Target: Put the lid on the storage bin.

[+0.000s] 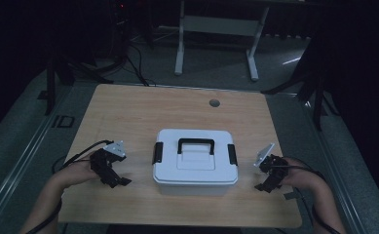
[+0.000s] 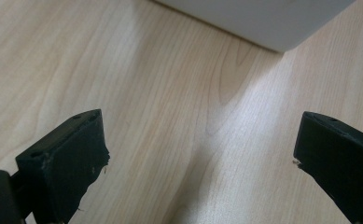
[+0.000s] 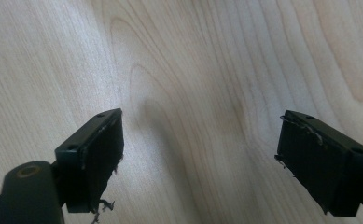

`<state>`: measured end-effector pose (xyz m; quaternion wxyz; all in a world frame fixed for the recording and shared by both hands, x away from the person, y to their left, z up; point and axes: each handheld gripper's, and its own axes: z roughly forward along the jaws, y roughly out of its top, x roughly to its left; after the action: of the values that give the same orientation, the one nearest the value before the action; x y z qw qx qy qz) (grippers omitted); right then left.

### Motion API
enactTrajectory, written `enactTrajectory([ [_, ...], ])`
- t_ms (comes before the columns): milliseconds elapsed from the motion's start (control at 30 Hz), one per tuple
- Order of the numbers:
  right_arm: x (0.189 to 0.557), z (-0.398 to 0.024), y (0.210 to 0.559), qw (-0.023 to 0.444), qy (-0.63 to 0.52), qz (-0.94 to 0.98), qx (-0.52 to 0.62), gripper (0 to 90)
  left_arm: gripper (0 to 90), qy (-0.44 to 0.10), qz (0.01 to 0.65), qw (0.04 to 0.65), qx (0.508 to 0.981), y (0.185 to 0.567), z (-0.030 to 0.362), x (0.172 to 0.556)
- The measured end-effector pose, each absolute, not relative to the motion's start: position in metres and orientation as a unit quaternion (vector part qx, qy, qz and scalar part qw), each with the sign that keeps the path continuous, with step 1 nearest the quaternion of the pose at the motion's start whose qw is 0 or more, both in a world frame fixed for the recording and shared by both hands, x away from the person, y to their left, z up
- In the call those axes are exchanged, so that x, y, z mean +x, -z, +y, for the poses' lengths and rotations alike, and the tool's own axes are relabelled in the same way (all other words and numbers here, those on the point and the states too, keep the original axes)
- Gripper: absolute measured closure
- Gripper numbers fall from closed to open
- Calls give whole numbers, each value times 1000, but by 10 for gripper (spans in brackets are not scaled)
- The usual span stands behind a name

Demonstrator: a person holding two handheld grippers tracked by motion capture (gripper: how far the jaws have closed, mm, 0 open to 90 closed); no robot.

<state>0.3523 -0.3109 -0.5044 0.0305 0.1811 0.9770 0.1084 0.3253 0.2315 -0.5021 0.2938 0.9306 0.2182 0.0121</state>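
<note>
Box [image 1: 195,162], white plastic, rounded corners, black handle and side latches, sits mid-table [image 1: 128,112] on pale wood grain, flanked by both grippers, well apart. Left gripper [image 2: 200,154]: jaws spread, empty; box corner ahead. Right gripper [image 3: 200,158]: jaws spread, over bare wood.
</note>
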Motion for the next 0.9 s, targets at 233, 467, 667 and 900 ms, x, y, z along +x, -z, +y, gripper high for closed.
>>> enactTrajectory([
  [233, 351, -317, 507, 42, -123, 973, 192, 139, 21, -12, 230, 296, 927, 518, 237, 324],
  [467, 350, -322, 508, 45, -148, 966, 208, 136, 21, -13, 252, 322, 912, 526, 253, 322],
  [667, 348, -321, 515, 43, -175, 963, 202, 136, 21, -19, 260, 313, 913, 535, 258, 318],
  [900, 348, -323, 521, 39, -177, 962, 207, 136, 21, -20, 265, 316, 911, 532, 262, 315],
])
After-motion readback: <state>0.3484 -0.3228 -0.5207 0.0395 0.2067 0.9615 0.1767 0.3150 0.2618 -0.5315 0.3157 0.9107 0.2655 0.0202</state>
